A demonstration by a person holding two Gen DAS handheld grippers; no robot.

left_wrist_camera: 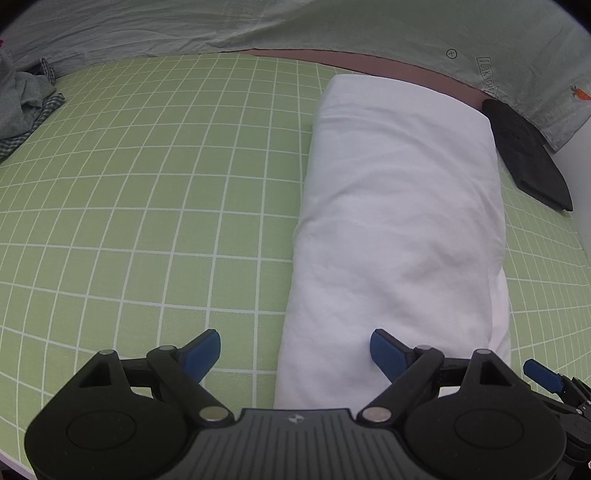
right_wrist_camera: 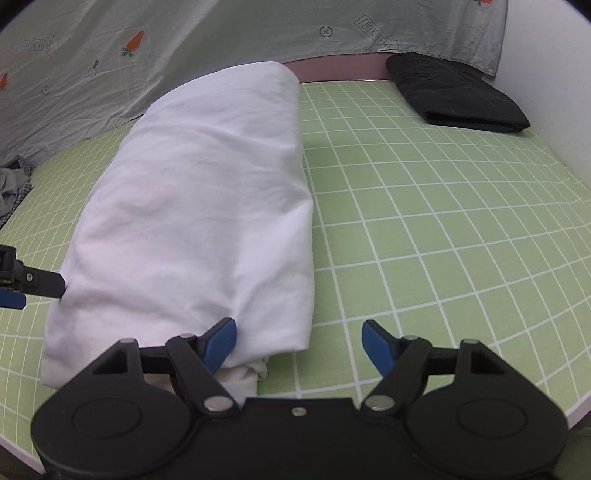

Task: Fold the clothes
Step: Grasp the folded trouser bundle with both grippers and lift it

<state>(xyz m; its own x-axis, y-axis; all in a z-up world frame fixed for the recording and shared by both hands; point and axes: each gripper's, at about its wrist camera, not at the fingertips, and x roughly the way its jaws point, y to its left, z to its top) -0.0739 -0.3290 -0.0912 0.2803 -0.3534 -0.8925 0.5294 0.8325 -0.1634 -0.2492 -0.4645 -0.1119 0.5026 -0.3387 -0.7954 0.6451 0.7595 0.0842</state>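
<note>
A green mat (left_wrist_camera: pixel 147 206) with a white grid covers the table, backed by a pale printed cloth (left_wrist_camera: pixel 184 29). In the left wrist view, the white garment (left_wrist_camera: pixel 399 206), folded into a long strip, runs straight away from the camera. The left gripper (left_wrist_camera: pixel 295 350) straddles the strip's left edge at its near end, fingers spread wide, holding nothing; its right fingertip (left_wrist_camera: pixel 384 350) lies over the fabric. Crumpled clothes (left_wrist_camera: pixel 22 103) wait far left, and a folded black garment (left_wrist_camera: pixel 528 155) far right.

In the right wrist view, the right gripper (right_wrist_camera: pixel 299 341) straddles the strip's right edge, equally wide and empty, its left fingertip (right_wrist_camera: pixel 221 339) against the cloth. Both grippers seem equally near, probably poised to fold the near end away.
</note>
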